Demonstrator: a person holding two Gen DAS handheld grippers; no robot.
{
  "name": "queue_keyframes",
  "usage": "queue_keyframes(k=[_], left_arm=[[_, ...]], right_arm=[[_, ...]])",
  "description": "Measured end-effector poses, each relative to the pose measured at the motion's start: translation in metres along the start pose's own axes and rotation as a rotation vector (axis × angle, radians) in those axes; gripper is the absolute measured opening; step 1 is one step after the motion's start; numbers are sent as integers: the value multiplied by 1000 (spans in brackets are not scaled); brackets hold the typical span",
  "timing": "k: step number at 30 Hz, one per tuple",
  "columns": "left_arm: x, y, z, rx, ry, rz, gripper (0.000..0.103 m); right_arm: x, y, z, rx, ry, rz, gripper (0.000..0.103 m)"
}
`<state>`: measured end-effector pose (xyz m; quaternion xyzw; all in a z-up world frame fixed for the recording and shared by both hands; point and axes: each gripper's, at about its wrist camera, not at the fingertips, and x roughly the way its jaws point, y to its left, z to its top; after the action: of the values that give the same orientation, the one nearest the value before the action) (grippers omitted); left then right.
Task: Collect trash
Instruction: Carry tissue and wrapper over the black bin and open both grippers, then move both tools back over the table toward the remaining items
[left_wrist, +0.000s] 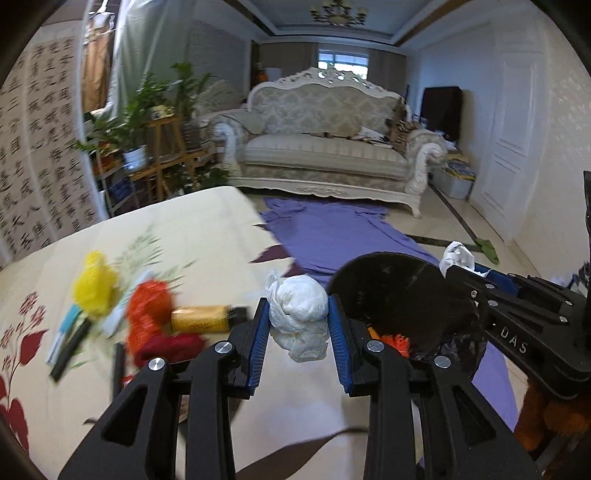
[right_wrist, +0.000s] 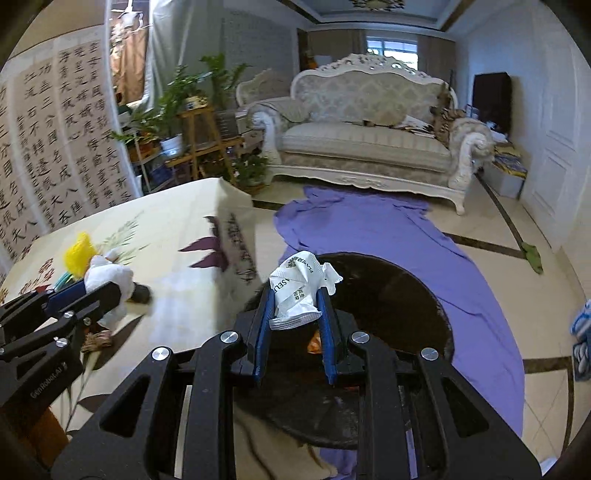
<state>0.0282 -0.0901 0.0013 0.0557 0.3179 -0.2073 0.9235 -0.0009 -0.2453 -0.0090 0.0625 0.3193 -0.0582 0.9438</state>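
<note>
Pinching a crumpled white wad of tissue (left_wrist: 299, 317) between its blue pads, the left tool (left_wrist: 298, 332) fills the lower middle of the left wrist view, its jaws pressed on both sides of the wad above the near edge of the counter (left_wrist: 177, 229). That counter wears a cream cloth printed with red flowers and green leaves. On it, in the lower left of the frame, lie a yellow mesh ball (left_wrist: 94, 284), an orange mesh ball (left_wrist: 147, 306), a yellow bottle with a dark cap (left_wrist: 207, 317) on its side and a dark red piece (left_wrist: 170, 345), all blurred.

In the right wrist view the right tool (right_wrist: 295, 314) sits at lower centre, its jaws nearly together and clamped on a crumpled white printed wrapper (right_wrist: 299, 291). The wrapper hangs over the open mouth of a black trash bin (right_wrist: 406, 295), which stands on the floor just beside the counter corner, on a purple cloth (right_wrist: 369, 229). Something orange shows inside the bin. In the left wrist view the right tool enters from the right edge with the wrapper at its tip above the bin's rim.

A white carved sofa (left_wrist: 325, 147) stands at the far side, with potted plants (left_wrist: 147, 110) at upper left.
</note>
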Motion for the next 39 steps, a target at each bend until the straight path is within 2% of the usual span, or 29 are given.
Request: queue_keyframes(k=[9, 20, 23, 25, 26, 28, 34, 39], left_arm=[[48, -32, 13, 59, 56, -11, 32], [82, -50, 19, 96, 101, 0, 33], [87, -53, 17, 99, 118, -2, 42], [89, -52, 17, 94, 129, -3, 54], [89, -51, 18, 87, 129, -4, 56], [88, -50, 18, 73, 122, -2, 65], [83, -51, 18, 66, 106, 10, 72], [71, -44, 18, 50, 93, 21, 72]], right_arm=[[29, -39, 2, 63, 23, -23, 23], [54, -66, 4, 112, 39, -42, 25], [57, -68, 2, 118, 48, -40, 26], [59, -71, 1, 126, 47, -45, 38], [58, -72, 1, 131, 44, -47, 41], [58, -75, 1, 141, 41, -49, 41], [54, -76, 3, 147, 32, -61, 41], [50, -73, 5, 146, 29, -60, 42]])
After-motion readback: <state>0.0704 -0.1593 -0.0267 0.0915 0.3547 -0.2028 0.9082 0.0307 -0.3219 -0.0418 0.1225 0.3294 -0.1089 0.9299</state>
